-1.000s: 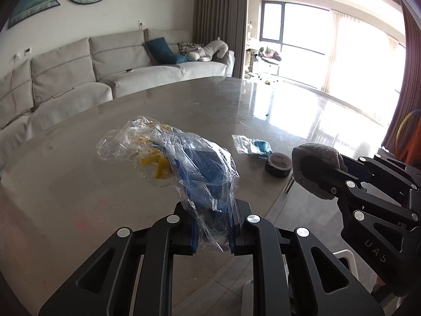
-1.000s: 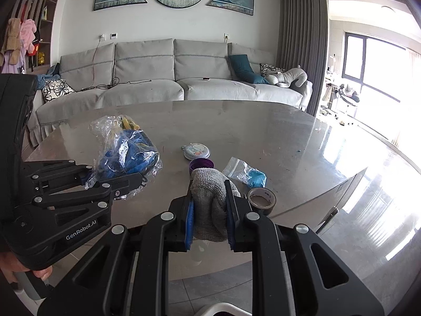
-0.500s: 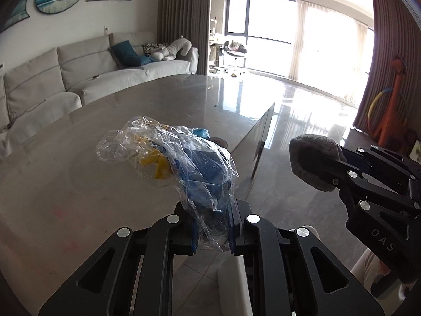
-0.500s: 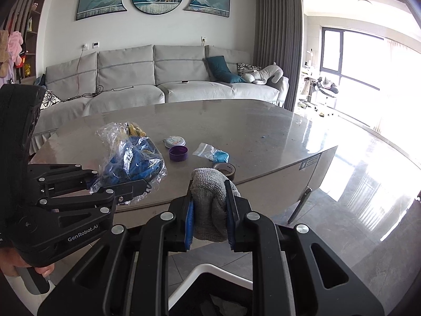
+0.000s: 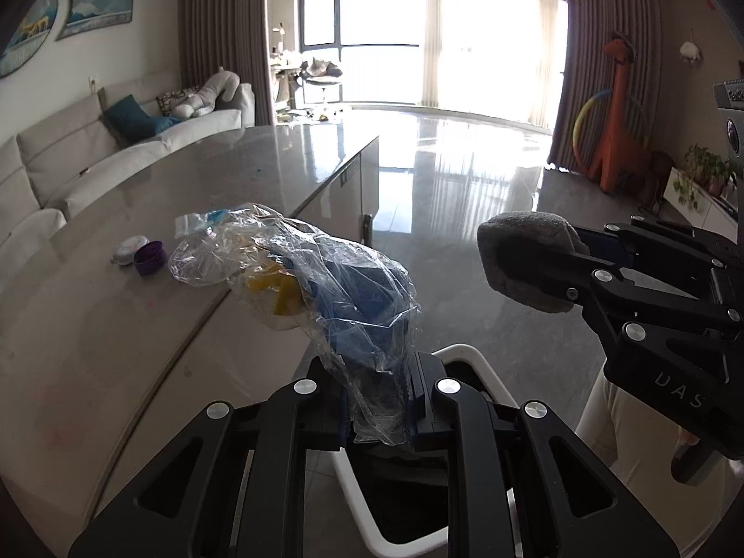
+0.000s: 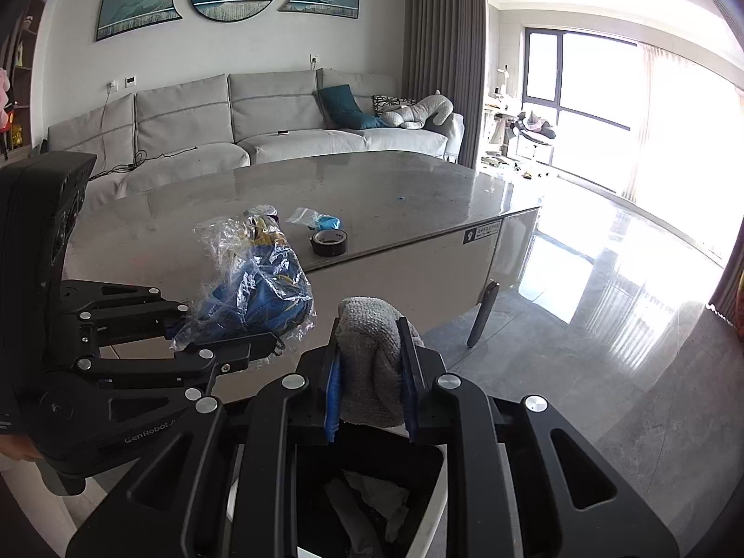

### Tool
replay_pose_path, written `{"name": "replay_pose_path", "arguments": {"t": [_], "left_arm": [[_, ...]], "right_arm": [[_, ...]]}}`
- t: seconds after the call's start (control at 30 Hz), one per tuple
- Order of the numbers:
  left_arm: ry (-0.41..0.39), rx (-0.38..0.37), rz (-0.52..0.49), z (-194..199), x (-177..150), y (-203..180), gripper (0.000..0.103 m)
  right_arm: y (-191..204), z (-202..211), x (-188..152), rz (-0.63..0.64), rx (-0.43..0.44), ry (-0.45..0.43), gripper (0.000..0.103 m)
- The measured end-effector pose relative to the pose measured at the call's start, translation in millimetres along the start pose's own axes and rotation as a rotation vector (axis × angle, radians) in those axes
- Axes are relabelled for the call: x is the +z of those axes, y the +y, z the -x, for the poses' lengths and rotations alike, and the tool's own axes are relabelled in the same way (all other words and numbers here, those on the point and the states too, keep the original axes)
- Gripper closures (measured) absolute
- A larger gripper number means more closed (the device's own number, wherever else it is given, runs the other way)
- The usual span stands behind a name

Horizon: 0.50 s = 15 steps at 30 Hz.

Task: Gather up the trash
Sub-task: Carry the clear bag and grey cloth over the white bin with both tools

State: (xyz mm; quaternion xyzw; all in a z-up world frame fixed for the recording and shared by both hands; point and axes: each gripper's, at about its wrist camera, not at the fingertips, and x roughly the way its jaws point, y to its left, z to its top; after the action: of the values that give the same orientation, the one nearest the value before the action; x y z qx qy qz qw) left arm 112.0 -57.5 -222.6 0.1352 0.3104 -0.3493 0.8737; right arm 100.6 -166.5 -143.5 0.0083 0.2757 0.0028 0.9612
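Note:
My left gripper (image 5: 379,404) is shut on a crumpled clear plastic bag (image 5: 325,288) with blue and yellow scraps inside; it also shows in the right wrist view (image 6: 260,288). My right gripper (image 6: 369,390) is shut on a grey cloth wad (image 6: 369,362), seen from the side in the left wrist view (image 5: 525,260). Both are held off the table's edge, above a white-rimmed trash bin (image 5: 469,362) with a black liner; its opening (image 6: 367,502) lies just under the right gripper and holds some crumpled paper.
On the grey table (image 6: 372,186) lie a black tape roll (image 6: 329,242), a small clear bag with something blue (image 6: 316,219), a purple cup (image 5: 149,258) and a round white lid (image 5: 128,249). A sofa (image 6: 260,116) stands beyond; glossy floor lies to the right.
Both grippers have drawn back from the table and swung right with their loads. The trash bin has come into view beneath them.

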Motion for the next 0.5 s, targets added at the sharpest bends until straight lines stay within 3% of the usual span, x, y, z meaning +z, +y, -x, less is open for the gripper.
{"name": "replay_pose_path", "arguments": {"t": [0.2,0.5], "left_arm": [[0.013,-0.067,-0.077,-15,-15,-33,0.086],[0.078,-0.102,-0.183,-41,-34,-63,0.086]], "right_arm": [[-11,6,-16,-0.014,-0.025,0.017,0.081],[-23,5,-27,-0.039,-0.030,0.028,0.081]]}}
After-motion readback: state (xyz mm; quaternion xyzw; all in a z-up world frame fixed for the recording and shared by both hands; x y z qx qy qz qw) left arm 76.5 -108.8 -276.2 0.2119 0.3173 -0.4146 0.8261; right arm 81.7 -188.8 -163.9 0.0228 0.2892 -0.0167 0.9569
